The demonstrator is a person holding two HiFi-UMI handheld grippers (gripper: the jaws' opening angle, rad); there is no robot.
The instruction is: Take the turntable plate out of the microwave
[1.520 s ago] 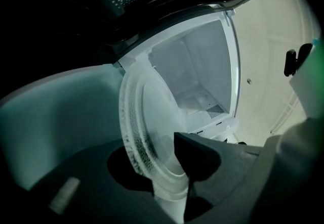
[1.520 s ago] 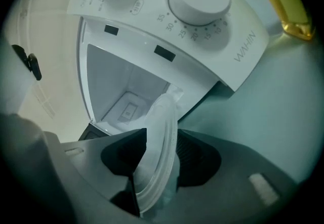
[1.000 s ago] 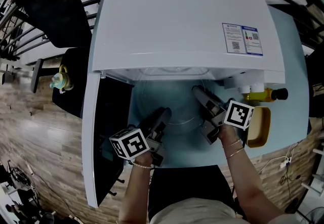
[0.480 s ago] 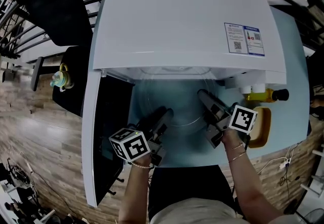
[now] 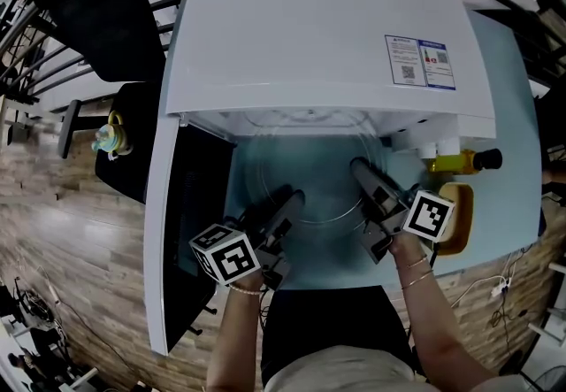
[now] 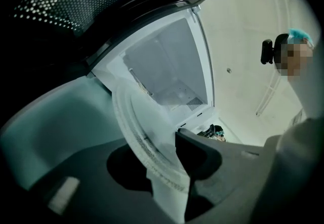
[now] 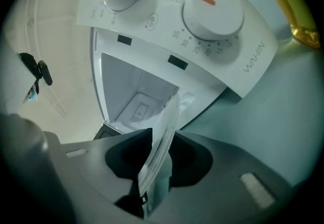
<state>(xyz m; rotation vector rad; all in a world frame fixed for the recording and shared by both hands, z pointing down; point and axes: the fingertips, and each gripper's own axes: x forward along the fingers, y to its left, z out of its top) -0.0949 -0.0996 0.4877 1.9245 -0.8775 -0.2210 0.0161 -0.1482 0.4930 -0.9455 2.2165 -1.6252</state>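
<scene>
At the mouth of the open microwave [image 5: 309, 36], the clear glass turntable plate [image 5: 314, 182] lies flat, its far part under the oven's top edge and its near part out over the bench [image 5: 508, 116]. On its near-left rim the left gripper [image 5: 290, 203] has its fingers [image 6: 198, 153] clamped, and the right gripper [image 5: 364, 173] is clamped on the right rim. Both grip equally near, so a level pull toward the person looks right.

Clear, glossy glass turntable plate [image 5: 311, 187] with a finely ribbed rim. Smooth, glossy white microwave [image 5: 301, 36] casing, a printed paper label [image 5: 421, 62] on its far right. Matt dark grey plastic jaws on left gripper [image 6: 162, 162] and right gripper [image 7: 159, 160]. Wood-grain floor [image 5: 80, 231] planks at left.
</scene>
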